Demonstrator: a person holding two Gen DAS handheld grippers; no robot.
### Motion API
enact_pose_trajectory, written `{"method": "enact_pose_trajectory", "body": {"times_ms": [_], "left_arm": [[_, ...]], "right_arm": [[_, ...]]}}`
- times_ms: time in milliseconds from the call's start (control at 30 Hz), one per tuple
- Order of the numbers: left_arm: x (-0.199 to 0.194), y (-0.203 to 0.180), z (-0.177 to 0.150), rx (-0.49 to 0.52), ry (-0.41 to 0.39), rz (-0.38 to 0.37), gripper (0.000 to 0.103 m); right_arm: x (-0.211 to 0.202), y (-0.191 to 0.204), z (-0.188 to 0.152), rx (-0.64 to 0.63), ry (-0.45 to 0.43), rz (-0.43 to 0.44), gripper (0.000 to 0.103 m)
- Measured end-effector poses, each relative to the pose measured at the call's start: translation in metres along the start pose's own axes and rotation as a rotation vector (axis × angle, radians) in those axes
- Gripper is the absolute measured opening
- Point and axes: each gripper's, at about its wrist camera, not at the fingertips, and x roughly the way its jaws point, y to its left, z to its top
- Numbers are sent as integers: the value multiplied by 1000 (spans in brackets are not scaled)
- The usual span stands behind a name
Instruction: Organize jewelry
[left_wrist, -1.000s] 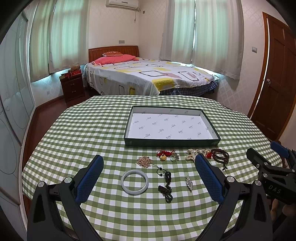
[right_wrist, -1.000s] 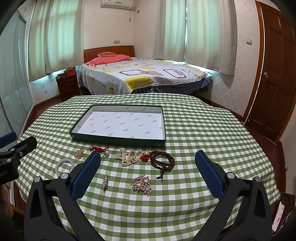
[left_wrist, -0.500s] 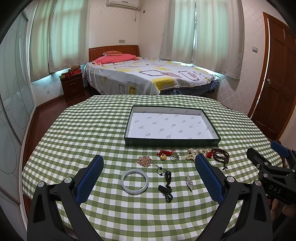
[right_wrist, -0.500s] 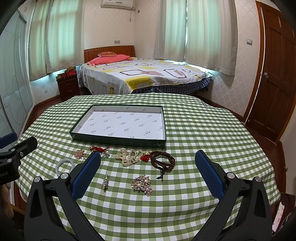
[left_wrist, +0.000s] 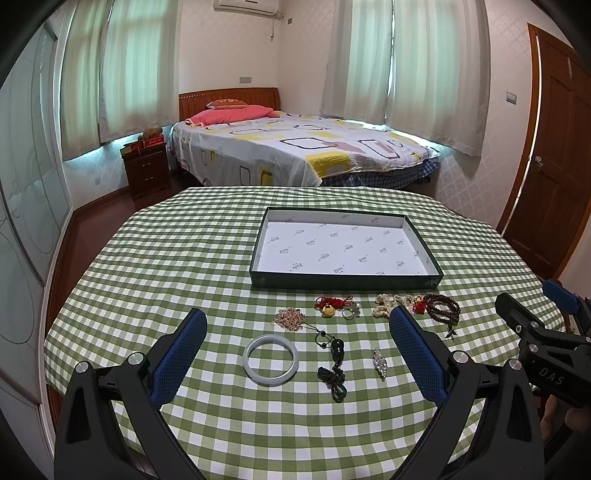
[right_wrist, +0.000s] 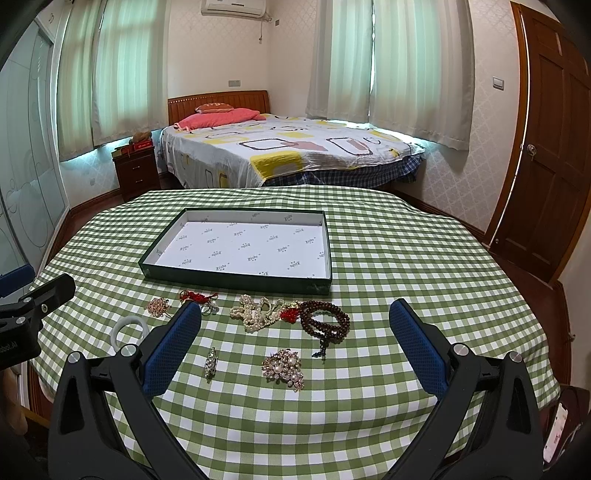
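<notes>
We're seeing soft, even daylight through the curtains (left_wrist: 436, 70), both views sharp, faint shadows on the bench (right_wrist: 369, 406), heavy fisheye bending and dark corners.

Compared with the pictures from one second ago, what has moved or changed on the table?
Nothing visibly changed. The left gripper and right gripper hang open and empty as before, the jewelry lies where it was, and the green tray holds nothing.

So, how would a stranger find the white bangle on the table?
Start at the dark green tray on the checked cloth. The jewelry lies in front of it, and the white bangle is the leftmost near piece: one plain smooth ring, no beads.
</notes>
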Motion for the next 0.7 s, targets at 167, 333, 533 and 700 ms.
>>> {"method": "enact_pose_trajectory", "body": {"times_ms": [167,333,533,700], "left_arm": [[0,0,0,1,0,1,96],[1,1,-1,-1,4,1,96],[2,2,-2,-4,7,4,96],[2,2,-2,-4,9,3,96]], "right_arm": [[0,0,0,-2,1,1,99],[1,1,0,-2,4,1,99],[1,1,-1,-4,5,3,99],[1,1,-1,-5,5,3,99]]}}
